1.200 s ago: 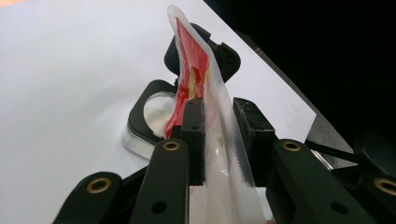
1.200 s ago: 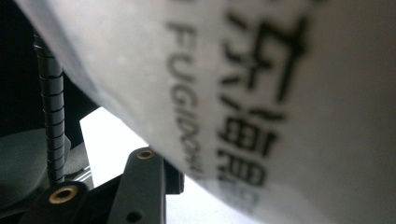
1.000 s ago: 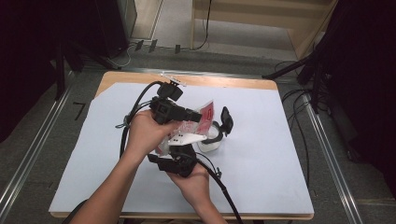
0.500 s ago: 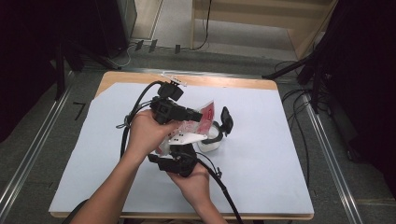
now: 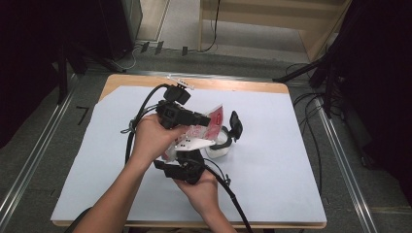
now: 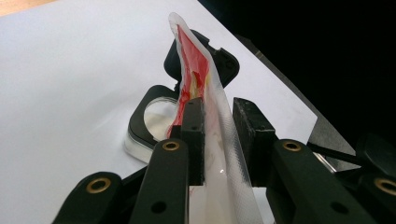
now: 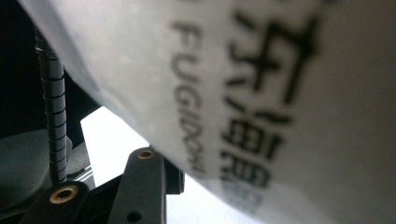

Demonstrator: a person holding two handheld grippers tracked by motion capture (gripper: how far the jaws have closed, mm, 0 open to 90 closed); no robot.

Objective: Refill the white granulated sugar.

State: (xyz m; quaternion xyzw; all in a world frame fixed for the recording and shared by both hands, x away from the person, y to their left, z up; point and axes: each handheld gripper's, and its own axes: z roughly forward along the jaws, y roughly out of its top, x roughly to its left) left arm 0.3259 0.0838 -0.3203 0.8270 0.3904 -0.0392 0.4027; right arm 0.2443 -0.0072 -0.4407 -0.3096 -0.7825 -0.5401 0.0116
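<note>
Left gripper [image 5: 206,118], centre of the high view, is gripping the upper edge of a red-and-white pouch [image 5: 204,130]; in the left gripper view the pouch [image 6: 205,107] is standing edge-on between the jaws, which are closing narrowly on it. Right gripper [image 5: 187,162], just below, is meeting the pouch's white lower part; its jaw state can't be told, since blurred printed film [image 7: 261,102] is covering that view. A white container [image 5: 219,145] with a black hinged lid [image 5: 236,125] is sitting just right of the pouch on the table [image 5: 291,160].
</note>
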